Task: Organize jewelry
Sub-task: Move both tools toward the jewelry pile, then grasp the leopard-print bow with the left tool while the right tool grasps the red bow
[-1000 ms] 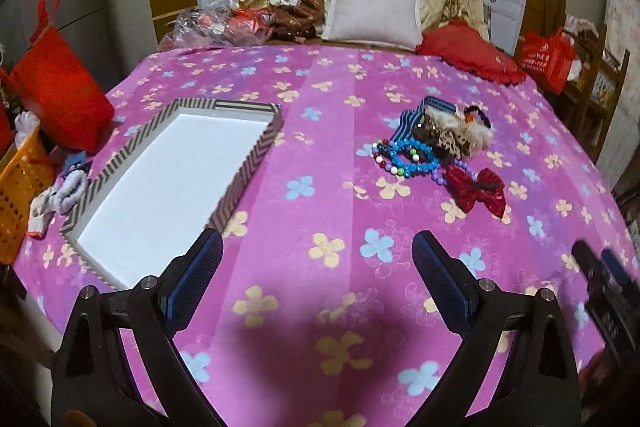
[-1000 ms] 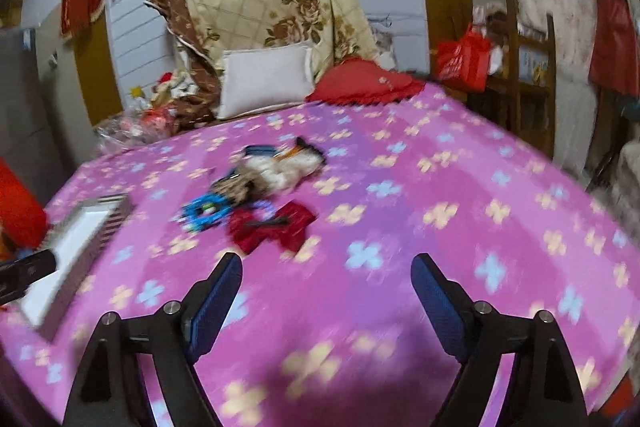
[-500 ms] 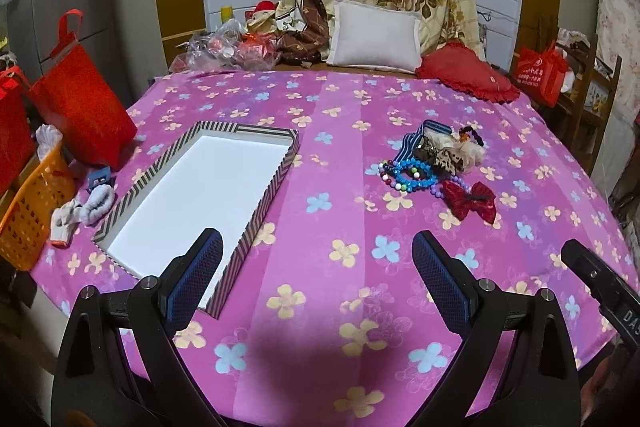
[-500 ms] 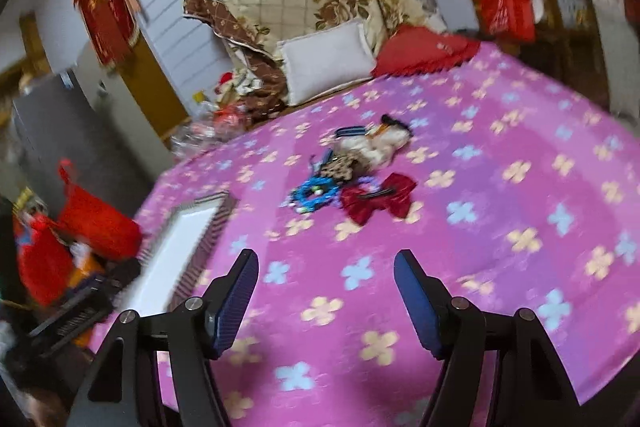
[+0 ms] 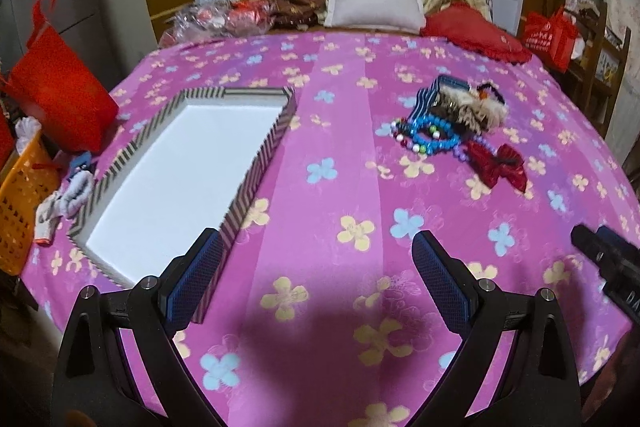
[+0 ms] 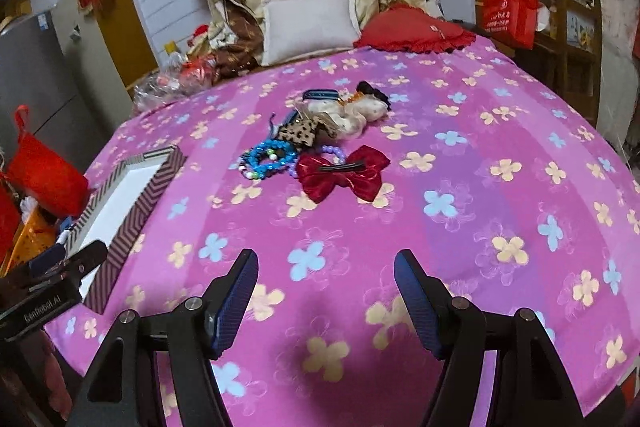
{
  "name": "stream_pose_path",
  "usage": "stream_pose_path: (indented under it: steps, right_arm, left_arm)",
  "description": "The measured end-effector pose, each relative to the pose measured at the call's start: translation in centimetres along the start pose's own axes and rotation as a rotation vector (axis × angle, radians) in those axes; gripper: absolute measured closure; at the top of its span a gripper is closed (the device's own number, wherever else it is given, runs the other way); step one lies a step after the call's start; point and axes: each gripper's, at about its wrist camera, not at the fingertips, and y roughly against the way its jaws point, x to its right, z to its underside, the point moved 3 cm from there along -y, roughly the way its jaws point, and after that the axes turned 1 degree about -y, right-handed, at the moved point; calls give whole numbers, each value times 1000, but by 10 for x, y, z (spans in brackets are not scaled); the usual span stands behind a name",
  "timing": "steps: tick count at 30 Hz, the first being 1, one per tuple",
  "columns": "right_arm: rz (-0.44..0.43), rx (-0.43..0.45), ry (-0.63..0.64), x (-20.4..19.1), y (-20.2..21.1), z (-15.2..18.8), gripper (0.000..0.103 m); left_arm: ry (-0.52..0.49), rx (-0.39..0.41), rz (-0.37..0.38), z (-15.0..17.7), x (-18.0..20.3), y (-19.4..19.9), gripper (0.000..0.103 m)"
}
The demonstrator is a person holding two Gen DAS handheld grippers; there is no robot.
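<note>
A pile of accessories lies on the pink flowered cloth: a red bow clip (image 6: 343,174) (image 5: 498,165), blue bead bracelets (image 6: 269,157) (image 5: 430,135), and fluffy and leopard-print hair pieces (image 6: 340,115) (image 5: 468,105). A striped tray with a white inside (image 5: 256,171) (image 6: 136,211) sits to the left, with nothing in it. My left gripper (image 5: 316,269) is open and empty at the near edge, beside the tray's corner. My right gripper (image 6: 326,285) is open and empty, short of the bow. Each gripper also shows at the edge of the other's view.
A white pillow (image 5: 374,1), a red cushion (image 5: 476,31) and a folded quilt lie at the far side. Red bags (image 5: 60,87) and an orange basket (image 5: 20,203) stand off the left edge. A wooden shelf (image 6: 576,23) stands at the right.
Both grippers have shifted over the cloth, and the views now sit lower and closer to it. The right gripper now faces the pile more squarely. Both stay open and empty.
</note>
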Motion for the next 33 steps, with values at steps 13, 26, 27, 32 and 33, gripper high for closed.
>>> stream_pose_path:
  steps: [13,26,27,32,33]
  right_arm:
    - [13,-81,38,12,-79,-31,35]
    - [-63,-115,56,19,-137,-70,53]
    - [-75,-115,40,22,-140,-71,53]
    - [-115,-107,-9,36,-145,-68,53]
    - [-116,-103,-7,37,-145,-68,53]
  left_arm:
    - [-76,-74,45,-27,11,-66,7]
    - [-85,-160,299,-96,56,-116,29]
    - [-86,-165,328,-104,62,-118,29]
    - [-99,-185,410,-142,94,-138,29]
    - [-107,-190,418,-146,101,-142,29]
